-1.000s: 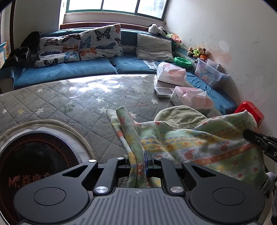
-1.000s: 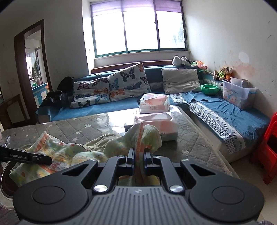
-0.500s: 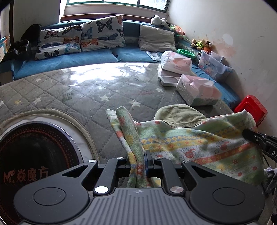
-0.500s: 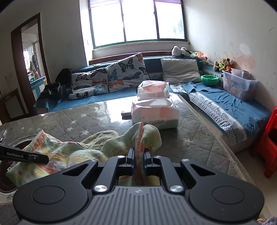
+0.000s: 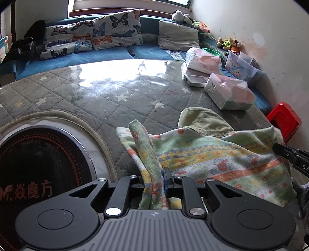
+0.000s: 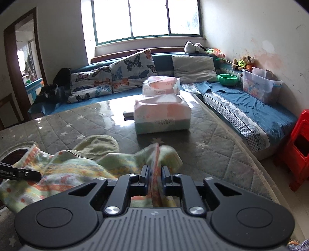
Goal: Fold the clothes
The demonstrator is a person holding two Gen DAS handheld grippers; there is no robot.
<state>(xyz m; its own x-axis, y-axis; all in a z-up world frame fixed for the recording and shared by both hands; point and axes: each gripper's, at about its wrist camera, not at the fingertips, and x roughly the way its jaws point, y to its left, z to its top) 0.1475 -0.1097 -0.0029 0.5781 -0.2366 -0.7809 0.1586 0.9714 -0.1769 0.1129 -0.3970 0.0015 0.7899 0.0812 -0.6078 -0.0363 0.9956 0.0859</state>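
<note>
Sunlit window (image 6: 147, 18) above blue corner sofa (image 6: 249, 108), scuffed white wall (image 6: 260, 29)

Bright daylight from window (image 6: 147, 18), glare on quilted table cover (image 5: 115, 77), fisheye-curved edges, blurred garment (image 6: 158, 154)

left tongs (image 5: 156, 174): matte black linkage arms spreading from a grey ribbed housing
left pivots: two large round black discs, each with a shallow inner circle
left screws: bright silver heads at the arm joints, smaller ones further forward
left pad: blue strip on one fingertip
housing mark: small crosshair at the top edge of the ribbed grey part
right tongs (image 6: 154, 172): same black arms, same grey ribbed housing, silver screws
right tongs, side-on: slim black bar with white lettering, only partly readable
</note>
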